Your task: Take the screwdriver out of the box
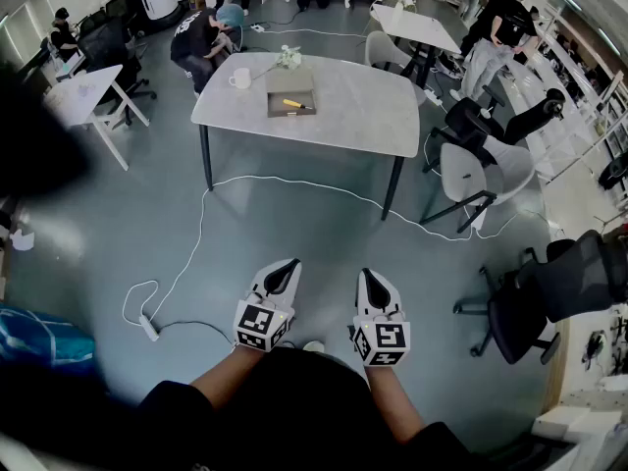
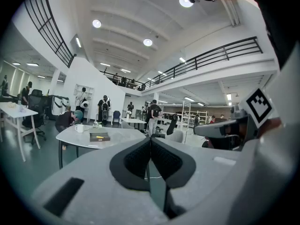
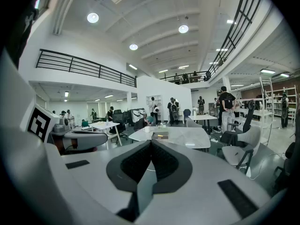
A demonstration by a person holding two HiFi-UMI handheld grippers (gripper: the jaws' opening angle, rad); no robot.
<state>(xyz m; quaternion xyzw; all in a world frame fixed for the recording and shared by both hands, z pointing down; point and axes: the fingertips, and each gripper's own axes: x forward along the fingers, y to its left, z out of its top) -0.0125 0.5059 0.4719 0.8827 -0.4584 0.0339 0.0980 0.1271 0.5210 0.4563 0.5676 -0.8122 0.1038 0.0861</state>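
Observation:
A flat brown box [image 1: 291, 93] lies on the grey table [image 1: 343, 116] far ahead of me, and a yellow-handled screwdriver [image 1: 294, 104] rests in it. Both grippers hover side by side over the floor, well short of the table. My left gripper [image 1: 287, 266] is shut with nothing in it, and my right gripper [image 1: 369, 275] is also shut and empty. In the left gripper view the box [image 2: 99, 136] shows small beyond the shut left gripper [image 2: 150, 138]. The right gripper view has the box [image 3: 160, 135] just above the tip of the right gripper [image 3: 151, 142].
A white mug [image 1: 240, 78] and a small flower bunch [image 1: 288, 57] stand on the table by the box. A white cable [image 1: 206, 224] snakes over the floor between me and the table. Office chairs [image 1: 481, 175] stand at the right; people and other tables [image 1: 417, 27] are behind.

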